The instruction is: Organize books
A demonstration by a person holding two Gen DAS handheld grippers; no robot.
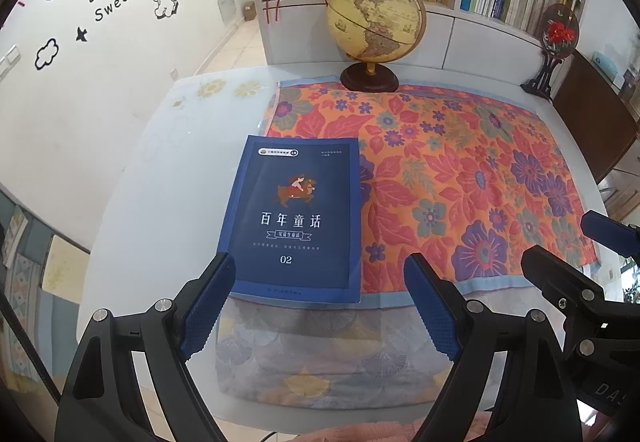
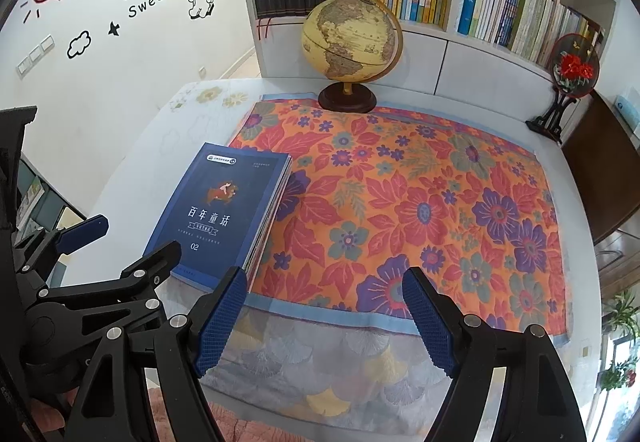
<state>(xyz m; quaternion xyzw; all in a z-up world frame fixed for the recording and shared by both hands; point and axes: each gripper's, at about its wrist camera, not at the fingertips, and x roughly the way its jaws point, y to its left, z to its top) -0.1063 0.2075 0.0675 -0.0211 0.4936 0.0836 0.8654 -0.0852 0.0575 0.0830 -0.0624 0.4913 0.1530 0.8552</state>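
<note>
A stack of books [image 2: 224, 210] lies flat on the left part of the table, its top one a dark blue paperback [image 1: 294, 218] with white Chinese title characters, a small picture of a child riding an animal, and "02" near its near edge. From the right wrist view the right side of the stack shows many thin page edges piled one on another. The stack rests partly on the left edge of a floral cloth [image 1: 460, 170], orange with red leaves and purple flowers, and partly on the bare white table [image 1: 160, 170].

The left gripper [image 1: 320, 302] hangs just over the near edge of the stack, its blue-padded fingers [image 1: 208, 306] spread wide with nothing between them; the left finger overlaps the book's near left corner in the view, though whether it touches cannot be told. The right gripper [image 2: 324, 318] hangs to the right of the stack, above the near hem of the cloth, its fingers [image 2: 428, 322] likewise wide apart and holding nothing. Each gripper appears at the edge of the other's view.

Below the near hem, a paler cloth with a fan-leaf pattern [image 2: 320, 374] lies under the glassy tabletop. At the far edge of the floral cloth stands an antique-style globe [image 1: 376, 18] on a dark round wooden base. Far right on the table is a round ornament with red flowers [image 2: 574, 70] on a black stand. Behind them a white bookshelf [image 2: 452, 54] holds rows of upright books, and the left wall carries decals reading "Life is Sweet".
</note>
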